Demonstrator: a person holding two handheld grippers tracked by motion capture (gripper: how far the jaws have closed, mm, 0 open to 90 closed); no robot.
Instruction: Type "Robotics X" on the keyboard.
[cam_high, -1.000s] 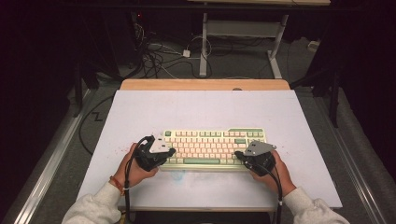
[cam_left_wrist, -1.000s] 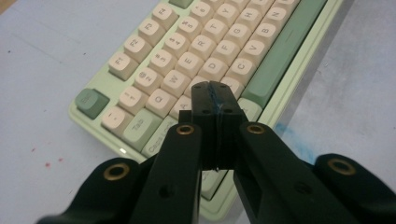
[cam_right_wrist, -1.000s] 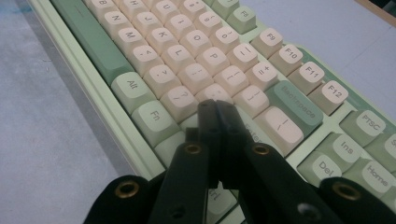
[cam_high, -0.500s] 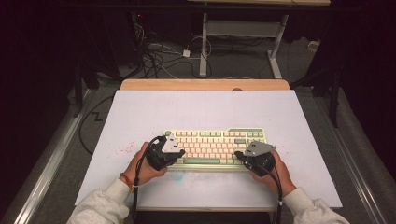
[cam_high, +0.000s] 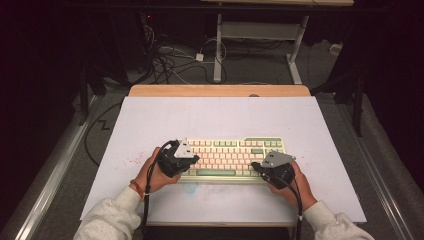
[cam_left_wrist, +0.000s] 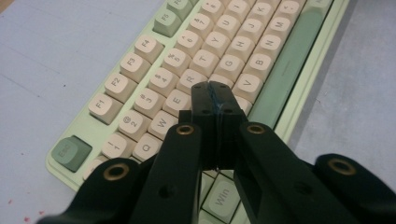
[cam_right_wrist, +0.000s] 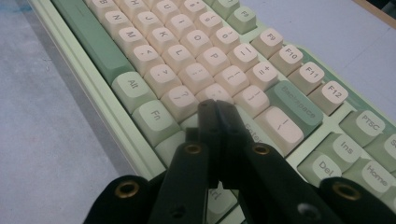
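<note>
1. The keyboard (cam_high: 235, 157) lies near the front edge of the desk (cam_high: 150, 120), centred.
2. My left gripper (cam_left_wrist: 214, 91) is clenched, empty, its tips over the D key.
3. My right gripper (cam_right_wrist: 215, 106) is clenched, empty, over the keys beside Enter.
4. Both tips are positioned for pressing; whether either key is down, I cannot tell.

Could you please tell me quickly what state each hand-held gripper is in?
Left hand-held gripper: closed, empty, over the keyboard.
Right hand-held gripper: closed, empty.
</note>
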